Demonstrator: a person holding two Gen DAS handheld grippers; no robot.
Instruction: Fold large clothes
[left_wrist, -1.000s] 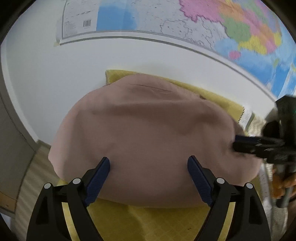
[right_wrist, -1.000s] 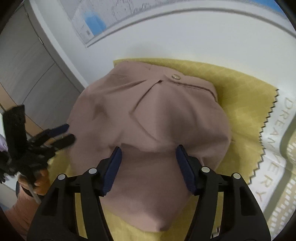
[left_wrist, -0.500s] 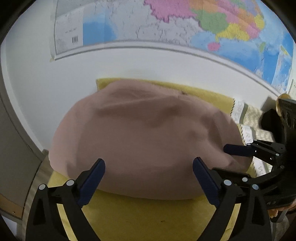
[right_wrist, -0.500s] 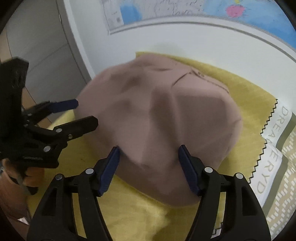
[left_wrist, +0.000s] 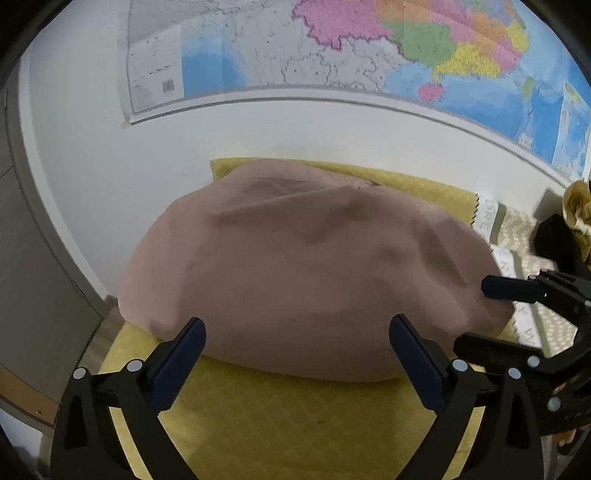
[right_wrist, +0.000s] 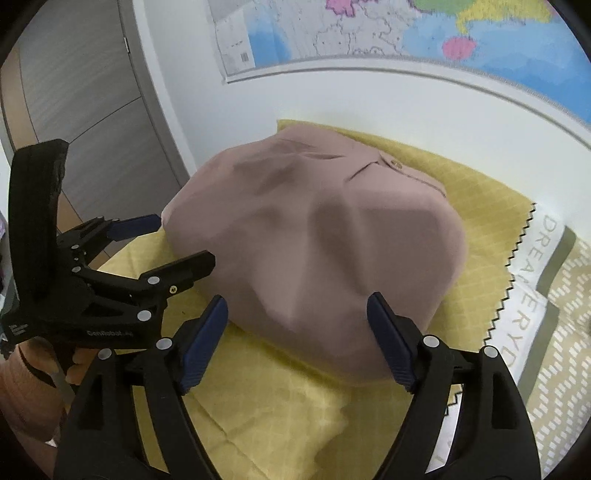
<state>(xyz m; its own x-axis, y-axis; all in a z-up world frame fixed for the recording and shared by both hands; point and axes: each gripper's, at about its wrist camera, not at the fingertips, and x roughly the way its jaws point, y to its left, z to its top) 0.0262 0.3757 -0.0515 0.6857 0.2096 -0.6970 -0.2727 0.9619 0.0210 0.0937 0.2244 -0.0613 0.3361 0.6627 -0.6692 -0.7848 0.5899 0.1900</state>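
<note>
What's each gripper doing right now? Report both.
Left gripper: open, jaws just widened, holding nothing; pink garment lies beyond its fingertips.
Right gripper: open, jaws just widened, holding nothing.

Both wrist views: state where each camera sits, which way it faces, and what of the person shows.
Left wrist: on the left gripper, aimed down across the pink garment toward the wall map; no body visible.
Right wrist: on the right gripper, same aim; a hand shows holding the left gripper.
Shared: garment, yellow cloth, map, each other's gripper.
</note>
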